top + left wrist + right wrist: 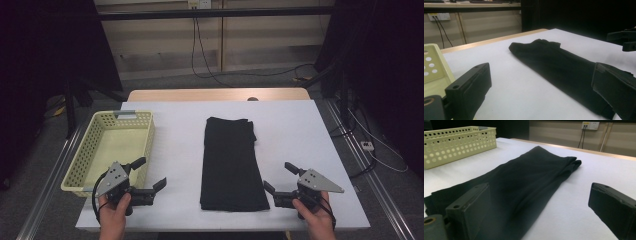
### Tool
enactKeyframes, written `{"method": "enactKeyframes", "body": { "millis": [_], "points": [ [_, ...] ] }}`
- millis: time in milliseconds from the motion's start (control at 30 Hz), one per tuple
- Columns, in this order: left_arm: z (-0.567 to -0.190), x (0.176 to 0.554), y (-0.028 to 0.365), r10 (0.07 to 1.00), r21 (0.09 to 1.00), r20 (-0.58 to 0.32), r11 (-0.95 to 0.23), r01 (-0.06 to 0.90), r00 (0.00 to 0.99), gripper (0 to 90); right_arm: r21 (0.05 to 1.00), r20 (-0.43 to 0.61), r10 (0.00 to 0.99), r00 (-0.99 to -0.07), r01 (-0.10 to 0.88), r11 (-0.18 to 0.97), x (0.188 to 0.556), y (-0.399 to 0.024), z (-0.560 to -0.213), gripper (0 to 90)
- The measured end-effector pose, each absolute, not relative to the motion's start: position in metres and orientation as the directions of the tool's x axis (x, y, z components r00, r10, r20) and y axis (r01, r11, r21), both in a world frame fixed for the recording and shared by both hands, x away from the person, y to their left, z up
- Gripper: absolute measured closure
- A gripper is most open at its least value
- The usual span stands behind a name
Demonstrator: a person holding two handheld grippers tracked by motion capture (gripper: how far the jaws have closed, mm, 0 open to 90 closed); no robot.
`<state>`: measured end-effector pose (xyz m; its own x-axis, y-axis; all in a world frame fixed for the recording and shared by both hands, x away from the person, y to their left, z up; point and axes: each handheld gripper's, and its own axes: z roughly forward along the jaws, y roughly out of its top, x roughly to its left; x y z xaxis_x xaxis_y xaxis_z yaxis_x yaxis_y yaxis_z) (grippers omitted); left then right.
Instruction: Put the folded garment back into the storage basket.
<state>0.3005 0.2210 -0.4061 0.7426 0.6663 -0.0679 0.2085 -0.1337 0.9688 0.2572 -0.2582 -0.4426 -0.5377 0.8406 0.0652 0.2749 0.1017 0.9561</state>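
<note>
**A:** Where's the cloth from where you sit?

**B:** The folded black cloth [231, 162] lies flat in the middle of the white table [295, 130], its long side running away from you. Its far end is a little rumpled; the near end stops short of the table's front edge.

**A:** And your left claw?

**B:** Your left gripper [150, 175] is released, jaws spread wide, to the left of the cloth near its near end and apart from it. In the left gripper view [541, 92] the cloth runs across between the two black jaws, farther off, with nothing held.

**A:** The right one?

**B:** Your right gripper [280, 177] is released too, jaws wide apart, just to the right of the cloth's near corner. I can't tell whether the lower jaw touches the fabric. In the right gripper view [539, 212] the cloth lies ahead of the jaws.

**A:** Anything else on the table?

**B:** A pale yellow perforated basket [95, 145] stands left of the cloth, well apart from it, at the table's left edge. Your left gripper sits beside its near right corner.
</note>
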Motion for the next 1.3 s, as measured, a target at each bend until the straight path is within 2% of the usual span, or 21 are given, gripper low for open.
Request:
{"method": "enactKeyframes", "body": {
  "millis": [467,567,600,633,700,867,933,1000,1133,1233,1300],
  "points": [
    [-0.402,0.303,0.213,0.665,0.964,-0.073,-0.144,0.223,0.743,2.8,0.943,0.084,0.727,-0.681,0.289,0.162,0.264,-0.237,-0.435,7.5],
    [-0.402,0.304,0.207,0.661,0.96,-0.072,-0.156,0.231,0.747,2.8,0.94,0.099,0.686,-0.721,0.293,0.173,0.268,-0.23,-0.431,15.8],
    [-0.402,0.305,0.205,0.659,0.96,-0.072,-0.158,0.232,0.749,2.8,0.94,0.099,0.686,-0.721,0.293,0.173,0.268,-0.23,-0.431,15.8],
    [-0.402,0.306,0.202,0.657,0.956,-0.071,-0.171,0.24,0.75,2.8,0.931,0.103,0.661,-0.744,0.305,0.198,0.271,-0.222,-0.431,22.8],
    [-0.402,0.307,0.199,0.656,0.954,-0.068,-0.178,0.241,0.751,2.8,0.92,0.096,0.623,-0.776,0.308,0.242,0.272,-0.213,-0.432,28.7],
    [-0.398,0.308,0.195,0.662,0.952,-0.076,-0.174,0.251,0.746,2.8,0.895,0.084,0.52,-0.85,0.293,0.336,0.27,-0.192,-0.436,36.0],
    [-0.396,0.31,0.194,0.663,0.952,-0.072,-0.177,0.249,0.745,2.9,0.891,0.09,0.487,-0.869,0.289,0.35,0.27,-0.186,-0.437,42.7],
    [-0.396,0.31,0.193,0.663,0.953,-0.071,-0.177,0.248,0.745,2.9,0.886,0.089,0.475,-0.875,0.287,0.363,0.27,-0.182,-0.437,42.9],
    [-0.394,0.314,0.187,0.662,0.947,-0.063,-0.197,0.254,0.747,2.9,0.839,0.098,0.397,-0.912,0.291,0.46,0.269,-0.166,-0.445,44.6],
    [-0.394,0.315,0.185,0.66,0.945,-0.055,-0.208,0.253,0.749,2.9,0.821,0.094,0.389,-0.916,0.292,0.49,0.267,-0.162,-0.449,43.3],
    [-0.395,0.317,0.184,0.655,0.943,-0.056,-0.214,0.256,0.753,2.9,0.8,0.061,0.391,-0.919,0.279,0.531,0.267,-0.157,-0.454,39.0]
  ]
}}
